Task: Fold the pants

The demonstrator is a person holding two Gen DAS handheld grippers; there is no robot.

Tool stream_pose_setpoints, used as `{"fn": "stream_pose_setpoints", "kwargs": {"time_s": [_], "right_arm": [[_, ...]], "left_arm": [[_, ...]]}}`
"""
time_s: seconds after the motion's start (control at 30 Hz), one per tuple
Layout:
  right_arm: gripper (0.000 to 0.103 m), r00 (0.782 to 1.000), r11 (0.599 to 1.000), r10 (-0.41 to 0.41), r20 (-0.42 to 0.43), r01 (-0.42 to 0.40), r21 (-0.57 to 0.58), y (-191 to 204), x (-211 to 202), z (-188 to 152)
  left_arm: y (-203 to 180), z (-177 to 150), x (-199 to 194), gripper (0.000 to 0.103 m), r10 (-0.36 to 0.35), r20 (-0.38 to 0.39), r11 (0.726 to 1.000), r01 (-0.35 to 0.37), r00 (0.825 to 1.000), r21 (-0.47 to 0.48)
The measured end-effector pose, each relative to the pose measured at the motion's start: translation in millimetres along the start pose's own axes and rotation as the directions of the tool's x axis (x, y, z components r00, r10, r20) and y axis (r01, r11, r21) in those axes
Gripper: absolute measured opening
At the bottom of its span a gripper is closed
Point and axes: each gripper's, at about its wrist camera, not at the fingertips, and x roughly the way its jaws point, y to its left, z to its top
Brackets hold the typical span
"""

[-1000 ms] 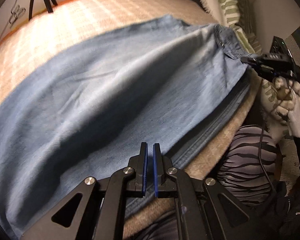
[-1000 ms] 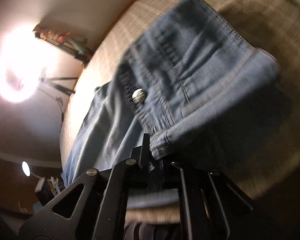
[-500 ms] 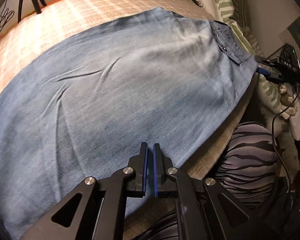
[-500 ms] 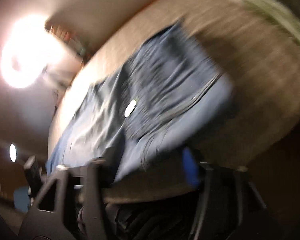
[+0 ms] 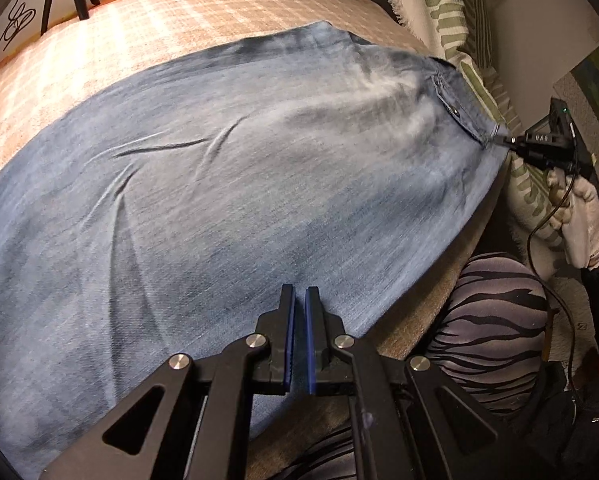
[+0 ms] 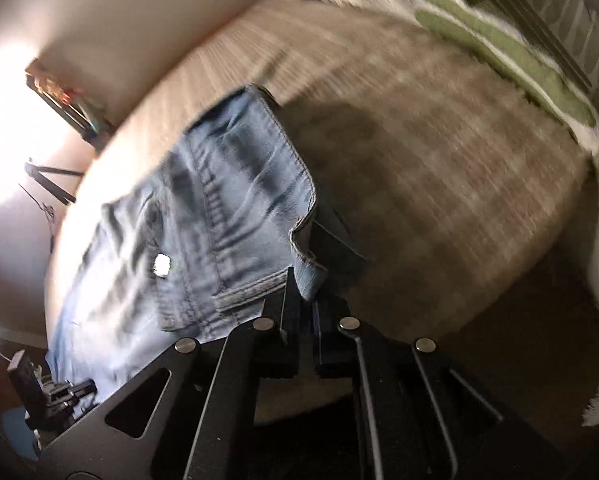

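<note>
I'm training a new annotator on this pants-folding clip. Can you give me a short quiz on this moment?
1. True or false: the pants lie on a wooden floor.
2. What do the right tongs grip? A) a leg hem B) the waistband corner C) nothing
3. Fill in: the throw beside the bed has ____ stripes.
Key: 1 false, they lie on the bed. 2 B. 3 green.
</note>
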Motion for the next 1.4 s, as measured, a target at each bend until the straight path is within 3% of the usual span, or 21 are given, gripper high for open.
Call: {"fn": "stream_pose_setpoints", "kwargs": {"time_s": [0.03, 0.1, 0.2, 0.37, 0.47, 0.67, 0.77, 0.87, 1.03, 1.13, 1.2, 1.4], "right_arm": [[0.008, 1.0, 1.0, -0.016, -0.008, 0.016, -0.014, 1, -1, 2], [0.024, 0.998, 0.998, -0.059, 0.034, 0.06, -0.022, 8, -15, 7], [0.024, 0.986, 0.993, -0.093, 0.139, 0.102, -0.064, 28, -42, 12], [0.027, 0.979, 0.973, 0.079, 0.186, -0.036, -0.228, 98, -63, 17], [0.049, 0.967, 0.931, 0.175, 0.182, -0.103, -0.35, 147, -66, 13], [0.052, 0.947, 0.798, 0.315, 0.07, -0.224, -0.56, 250, -51, -5], [0.052, 0.938, 0.704, 0.346, -0.016, -0.271, -0.656, 312, -33, -19], [0.052, 0.93, 0.576, 0.356, -0.094, -0.297, -0.761, 373, -19, -49], [0.055, 0.906, 0.392, 0.362, -0.222, -0.363, -0.845, 462, 11, -97], [0.062, 0.887, 0.322, 0.368, -0.28, -0.404, -0.856, 503, 30, -123], [0.062, 0.879, 0.286, 0.357, -0.316, -0.425, -0.859, 523, 42, -138], [0.064, 0.843, 0.212, 0.336, -0.42, -0.502, -0.839, 580, 81, -179]], "left_arm": [[1, -1, -1, 0.002, -0.001, 0.003, 1.0, 0.001, 1.0, 0.002], [2, -2, -2, 0.002, 0.0, 0.01, 1.0, 0.0, 1.0, -0.001], [4, -4, -9, 0.002, 0.028, 0.03, 0.999, -0.027, 0.999, -0.02], [16, -14, -43, 0.002, 0.093, 0.132, 0.992, -0.08, 0.987, -0.097], [28, -31, -72, 0.002, 0.137, 0.211, 0.98, -0.101, 0.968, -0.172], [59, -81, -120, 0.002, 0.274, 0.274, 0.93, -0.181, 0.922, -0.321], [80, -115, -136, 0.002, 0.347, 0.261, 0.882, -0.218, 0.901, -0.417], [103, -155, -150, 0.002, 0.399, 0.26, 0.821, -0.216, 0.88, -0.529], [148, -222, -177, 0.002, 0.487, 0.247, 0.683, -0.189, 0.838, -0.705], [167, -256, -190, 0.002, 0.539, 0.242, 0.607, -0.173, 0.807, -0.775], [176, -275, -197, 0.002, 0.561, 0.248, 0.576, -0.157, 0.79, -0.802], [200, -317, -210, 0.002, 0.593, 0.251, 0.497, -0.103, 0.765, -0.861]]}}
